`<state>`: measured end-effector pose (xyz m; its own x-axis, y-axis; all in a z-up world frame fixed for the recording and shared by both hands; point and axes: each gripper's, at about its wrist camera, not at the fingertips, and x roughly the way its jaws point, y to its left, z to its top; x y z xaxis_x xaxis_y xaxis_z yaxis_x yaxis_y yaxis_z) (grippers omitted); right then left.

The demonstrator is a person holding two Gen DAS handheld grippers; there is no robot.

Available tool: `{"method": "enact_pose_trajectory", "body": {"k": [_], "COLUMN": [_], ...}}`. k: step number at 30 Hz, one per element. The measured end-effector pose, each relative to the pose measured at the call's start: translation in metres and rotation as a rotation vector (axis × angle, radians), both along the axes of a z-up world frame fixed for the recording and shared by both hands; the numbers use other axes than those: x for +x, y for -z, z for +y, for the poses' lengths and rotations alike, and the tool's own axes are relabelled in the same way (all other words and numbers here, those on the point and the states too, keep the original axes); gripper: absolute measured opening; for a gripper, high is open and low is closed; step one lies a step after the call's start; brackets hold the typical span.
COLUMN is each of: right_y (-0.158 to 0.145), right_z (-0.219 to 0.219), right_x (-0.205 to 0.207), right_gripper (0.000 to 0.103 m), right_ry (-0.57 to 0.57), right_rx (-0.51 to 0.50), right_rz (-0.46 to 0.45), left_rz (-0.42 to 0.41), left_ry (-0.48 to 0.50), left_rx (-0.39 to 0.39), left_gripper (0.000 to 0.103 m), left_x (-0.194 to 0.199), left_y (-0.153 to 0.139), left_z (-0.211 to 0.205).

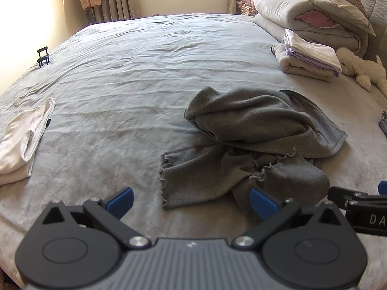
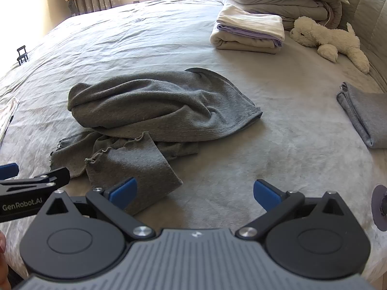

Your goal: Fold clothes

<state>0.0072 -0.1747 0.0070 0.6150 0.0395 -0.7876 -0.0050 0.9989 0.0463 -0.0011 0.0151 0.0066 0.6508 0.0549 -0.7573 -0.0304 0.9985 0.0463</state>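
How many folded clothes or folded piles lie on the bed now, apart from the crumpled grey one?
3. A white folded garment lies at the bed's left edge, a folded grey garment at the right edge, and a folded stack at the far side beside the plush toy. Others may lie outside the views.

We see only part of the folded grey cloth (image 2: 367, 118); the right edge cuts it off. The round thing (image 2: 379, 207) near right is cut off too. The far-left black stand (image 1: 43, 57) is too small to tell.

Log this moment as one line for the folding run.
stage: pre-grasp | left gripper: open, empty | right gripper: open, empty | grey garment: crumpled on bed, untouched
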Motion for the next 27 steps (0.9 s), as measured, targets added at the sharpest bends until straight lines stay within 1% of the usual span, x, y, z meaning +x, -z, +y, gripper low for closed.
{"method": "enact_pose_trajectory", "body": {"k": [13, 17, 21, 23, 27], "right_y": [0.0, -0.001, -0.002, 0.001, 0.008], "right_z": [-0.003, -0.002, -0.001, -0.002, -0.002], "right_x": [0.002, 0.008, 0.017, 0.023, 0.032], "right_gripper": [0.103, 0.103, 0.103, 0.103, 0.103], "right_ry": [0.005, 0.005, 0.004, 0.006, 0.001], "right_rx": [0.002, 0.006, 0.012, 0.02, 0.031], "right_rz": [0.0, -0.006, -0.01, 0.004, 0.037], "left_rz": [-0.01, -0.011, -0.027, -0.018, 0.029], "left_ry": [-0.023, -0.05, -0.039, -0.031, -0.018], "left_rx": [-0.011, 0.003, 0.02, 0.028, 0.017], "left_gripper": [0.103, 0.103, 0.103, 0.103, 0.103], "left_x": [0.004, 0.009, 0.016, 0.022, 0.039], "left_y": [-0.001, 0.001, 0.001, 0.003, 0.015], "left_z": [0.007, 0.01, 0.01, 0.01, 0.016]}}
